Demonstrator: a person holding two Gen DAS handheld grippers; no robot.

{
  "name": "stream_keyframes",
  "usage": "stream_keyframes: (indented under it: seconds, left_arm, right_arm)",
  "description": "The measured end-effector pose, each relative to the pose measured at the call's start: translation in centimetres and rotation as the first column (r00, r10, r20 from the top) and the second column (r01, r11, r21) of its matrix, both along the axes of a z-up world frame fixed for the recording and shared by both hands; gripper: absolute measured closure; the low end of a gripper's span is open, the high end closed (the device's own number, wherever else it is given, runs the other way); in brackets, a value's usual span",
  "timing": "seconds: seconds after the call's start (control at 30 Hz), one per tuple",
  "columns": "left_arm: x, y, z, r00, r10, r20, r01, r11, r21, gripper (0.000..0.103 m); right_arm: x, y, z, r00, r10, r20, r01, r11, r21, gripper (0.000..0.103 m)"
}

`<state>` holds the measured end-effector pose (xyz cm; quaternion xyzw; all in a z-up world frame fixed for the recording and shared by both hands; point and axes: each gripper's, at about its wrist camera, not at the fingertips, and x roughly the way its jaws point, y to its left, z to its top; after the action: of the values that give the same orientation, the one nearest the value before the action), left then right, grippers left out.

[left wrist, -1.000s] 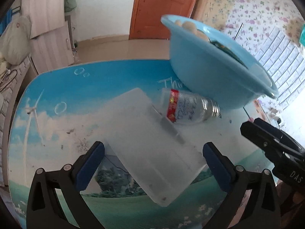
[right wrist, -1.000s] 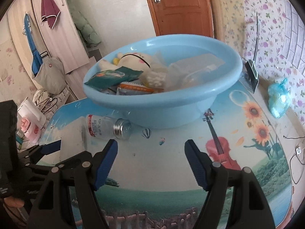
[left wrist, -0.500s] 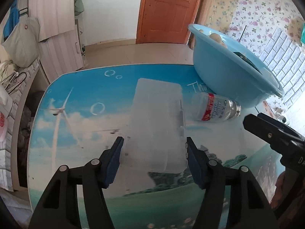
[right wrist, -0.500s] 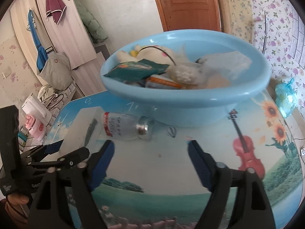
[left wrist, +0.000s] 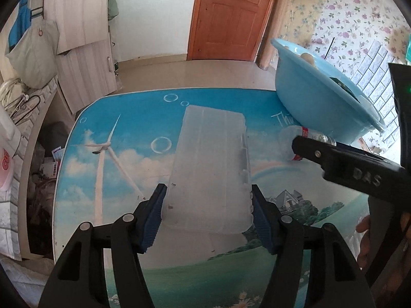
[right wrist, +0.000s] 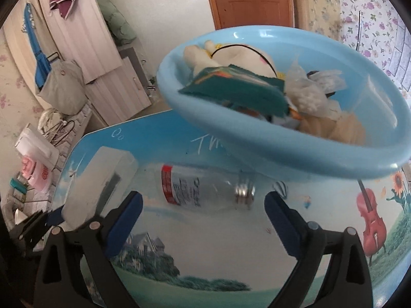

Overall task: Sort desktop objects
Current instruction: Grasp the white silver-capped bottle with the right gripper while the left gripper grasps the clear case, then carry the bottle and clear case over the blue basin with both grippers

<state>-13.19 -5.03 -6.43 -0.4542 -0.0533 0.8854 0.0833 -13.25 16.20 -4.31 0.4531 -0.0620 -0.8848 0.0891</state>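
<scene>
**Box clamped on the left, bottle lined up on the right**

Left gripper (left wrist: 208, 215): both blue pads press on the long sides of the clear plastic box (left wrist: 210, 169), near its closer end. The box reaches straight ahead of the fingers over the printed table (left wrist: 123, 133); whether its far end is lifted cannot be told. Judged light, thin-walled and slightly flexible. The smooth sides may slip, so a hold closer to the middle would lever less than this end grip.

Right gripper (right wrist: 203, 205): jaws opening, nearly full width, nothing pressed. The small clear bottle (right wrist: 203, 190) lies on its side just ahead of the gap, red label toward the left finger, metal cap toward the right one. The frame is motion-blurred.

Bottle looks empty and hard, possibly glass; round, so it can roll off the pads. Best taken across the labelled body, not the narrow cap.

Blue basin (right wrist: 295, 151) sits immediately beyond the bottle, already holding a soft toy, packets and bags. Its overhanging rim leaves little room above the bottle.
</scene>
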Motion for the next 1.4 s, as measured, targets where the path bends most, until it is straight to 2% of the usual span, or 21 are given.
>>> stream_keyframes:
  seconds: [0.1, 0.23, 0.3, 0.5, 0.77, 1.03, 1.17, 1.4]
  left_arm:
    - [-0.1, -0.2, 0.0, 1.000, -0.009, 0.000, 0.009, 1.000, 0.003, 0.040]
    - [0.1, -0.2, 0.0, 1.000, -0.016, 0.001, 0.016, 1.000, -0.003, 0.040]
    - [0.2, -0.3, 0.0, 1.000, -0.015, 0.003, 0.015, 1.000, -0.001, 0.040]
    - [1.3, -0.1, 0.5, 1.000, -0.025, 0.005, 0.025, 1.000, -0.009, 0.040]
    - [4.6, 1.4, 1.1, 0.998, -0.065, 0.020, 0.065, 0.998, -0.012, 0.040]
    - [8.0, 3.3, 1.6, 0.994, -0.106, 0.039, 0.107, 0.994, -0.019, 0.040]
    - [9.4, 4.1, 2.0, 0.992, -0.117, 0.042, 0.119, 0.992, -0.047, 0.040]
    - [11.4, 5.6, 1.5, 0.988, -0.138, 0.077, 0.143, 0.987, -0.076, 0.040]
  right_arm:
    - [-0.8, -0.8, -0.1, 0.999, -0.035, 0.014, 0.034, 0.998, 0.056, 0.006]
    - [-1.7, -1.4, -0.8, 0.998, -0.033, 0.046, 0.028, 0.994, 0.110, 0.006]
    - [-1.6, -1.3, -1.0, 0.999, -0.023, 0.047, 0.018, 0.995, 0.097, 0.014]
    - [-0.1, -0.3, -0.4, 1.000, 0.015, 0.025, -0.017, 0.997, 0.072, 0.016]
    - [4.9, 1.6, 1.1, 0.995, 0.103, -0.013, -0.102, 0.993, 0.052, 0.016]
    - [9.2, 4.4, 2.0, 0.994, 0.108, -0.028, -0.107, 0.993, 0.045, 0.016]
    - [11.2, 6.5, 2.2, 0.994, 0.106, -0.035, -0.105, 0.993, 0.047, 0.015]
    - [13.1, 8.9, 1.9, 0.991, 0.134, -0.024, -0.133, 0.990, 0.047, 0.015]
